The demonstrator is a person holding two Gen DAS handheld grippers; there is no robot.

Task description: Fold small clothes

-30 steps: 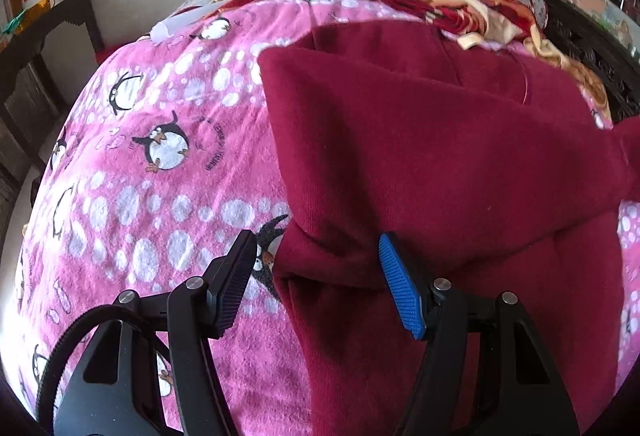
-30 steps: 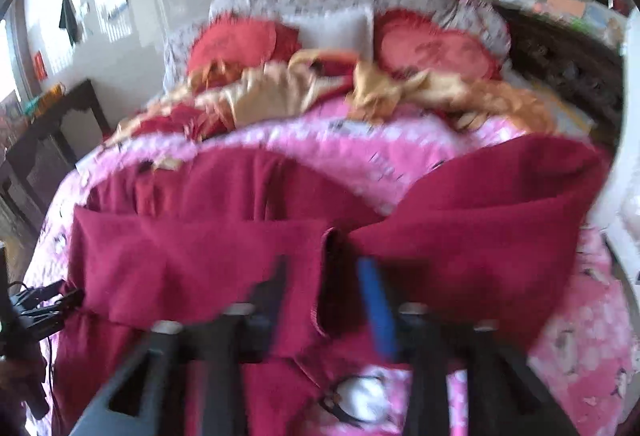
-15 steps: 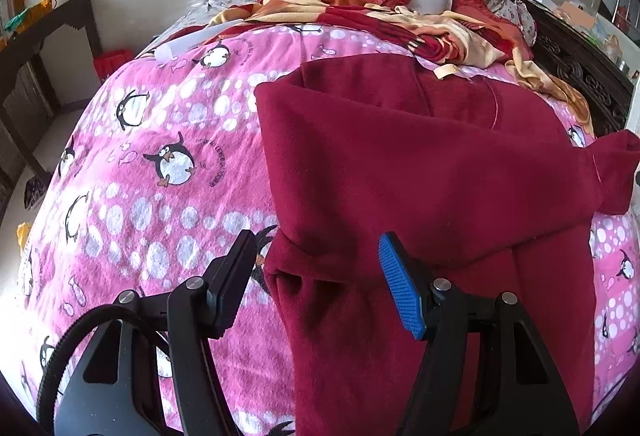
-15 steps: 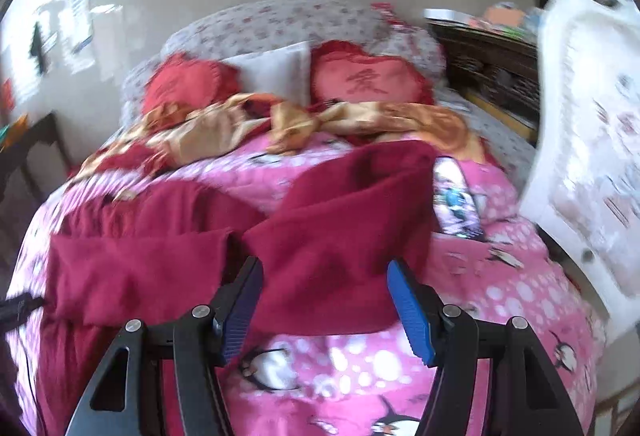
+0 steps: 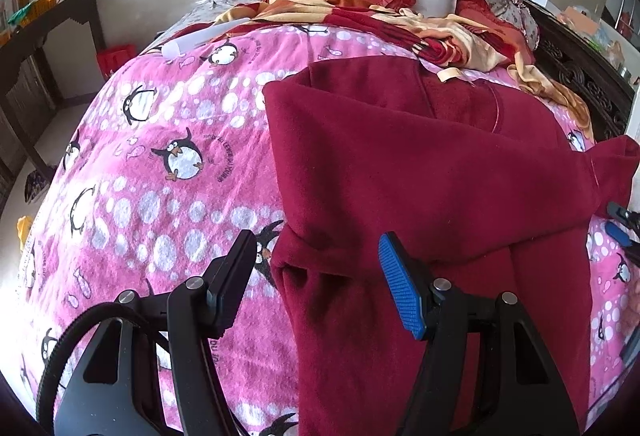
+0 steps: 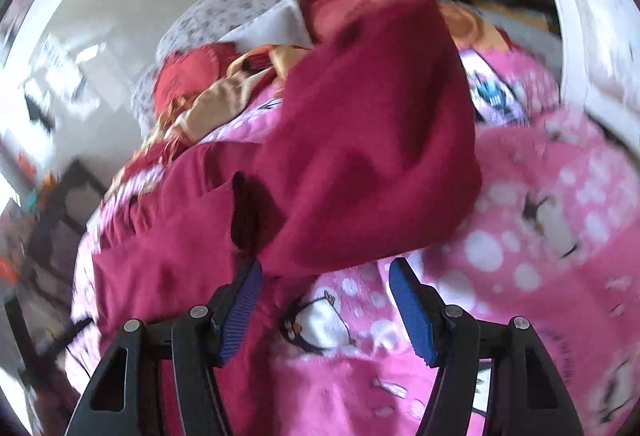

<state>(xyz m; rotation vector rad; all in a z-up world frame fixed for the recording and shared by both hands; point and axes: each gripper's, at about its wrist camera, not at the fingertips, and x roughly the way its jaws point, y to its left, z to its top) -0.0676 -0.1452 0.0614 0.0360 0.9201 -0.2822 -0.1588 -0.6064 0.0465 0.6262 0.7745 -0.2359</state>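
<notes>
Covering the bed, a pink penguin blanket (image 5: 168, 140) carries the dark red garment (image 5: 420, 176), spread from centre toward 3 o'clock. Left gripper (image 5: 316, 276) jaws wide apart, holding nothing; a folded corner of the garment lies between them, closer to the 9 o'clock jaw. Right gripper (image 6: 324, 300) also wide open and empty, garment (image 6: 360, 140) bunched at 12 o'clock just beyond its tips; view blurred. Blanket lettering beside a penguin too small to read.
</notes>
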